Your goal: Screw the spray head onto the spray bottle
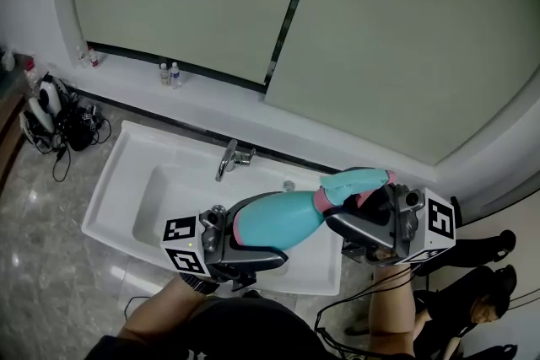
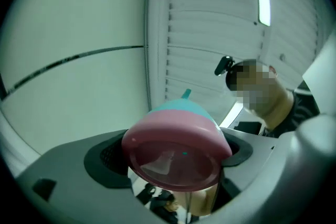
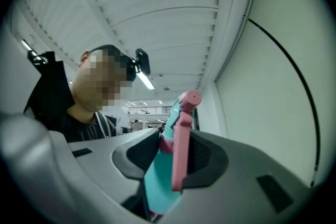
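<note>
Screwing, likely — you clenched left gripper [image 2: 173, 160] on spray bottle [image 1: 278, 217], right gripper [image 3: 173, 157] on spray head [image 1: 354, 184] at its 2 o'clock; next needed a twist.

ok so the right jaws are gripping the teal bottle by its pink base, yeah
No. The right gripper has its jaws on the teal bottle's spray head, not its pink base; the right gripper view shows it.
</note>
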`<action>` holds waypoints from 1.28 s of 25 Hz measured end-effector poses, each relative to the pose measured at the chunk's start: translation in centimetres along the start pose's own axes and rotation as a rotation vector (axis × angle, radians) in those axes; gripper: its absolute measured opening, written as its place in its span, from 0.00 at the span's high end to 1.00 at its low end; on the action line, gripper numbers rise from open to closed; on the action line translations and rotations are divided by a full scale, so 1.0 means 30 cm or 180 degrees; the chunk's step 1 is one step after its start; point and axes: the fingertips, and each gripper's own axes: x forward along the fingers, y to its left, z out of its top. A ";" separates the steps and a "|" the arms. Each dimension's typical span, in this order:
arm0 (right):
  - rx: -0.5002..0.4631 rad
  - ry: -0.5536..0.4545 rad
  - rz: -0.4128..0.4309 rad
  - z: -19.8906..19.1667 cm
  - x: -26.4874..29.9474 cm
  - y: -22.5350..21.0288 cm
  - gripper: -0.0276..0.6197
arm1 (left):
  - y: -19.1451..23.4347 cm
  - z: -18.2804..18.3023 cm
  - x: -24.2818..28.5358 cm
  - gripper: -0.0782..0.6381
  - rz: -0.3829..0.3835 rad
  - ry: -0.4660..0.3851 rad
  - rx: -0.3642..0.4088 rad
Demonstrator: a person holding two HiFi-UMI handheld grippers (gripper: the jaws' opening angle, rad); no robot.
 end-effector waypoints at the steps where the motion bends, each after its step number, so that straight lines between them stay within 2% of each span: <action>1: -0.0012 -0.0085 0.0185 0.010 0.005 0.019 0.75 | -0.015 -0.005 0.005 0.23 -0.0164 -0.0017 -0.0211; 5: 0.0140 -0.0473 0.0756 0.051 -0.004 0.081 0.75 | -0.081 -0.028 0.018 0.23 -0.0791 -0.0154 -0.1056; 7: 0.0205 -0.0552 0.0867 0.063 0.002 0.094 0.75 | -0.095 -0.037 0.020 0.23 -0.0876 -0.0202 -0.1231; 15: -0.0203 0.0002 0.0245 0.005 0.016 0.030 0.75 | -0.020 -0.021 -0.013 0.23 -0.0508 -0.0098 -0.0754; 20: -0.0265 0.0072 0.0142 0.000 0.013 0.017 0.75 | -0.007 -0.022 -0.014 0.23 -0.0438 -0.0027 -0.0626; 26: -0.0286 0.0103 0.0128 -0.008 0.009 0.015 0.75 | 0.001 -0.036 -0.011 0.23 -0.0412 0.0048 -0.0608; 29: -0.0273 0.0106 0.0150 -0.009 0.015 0.017 0.75 | 0.002 -0.030 -0.009 0.23 -0.0415 0.0000 -0.0636; 32: -0.0315 0.0197 -0.0006 -0.015 0.018 0.008 0.75 | 0.007 -0.028 -0.003 0.23 -0.0334 -0.0011 -0.0585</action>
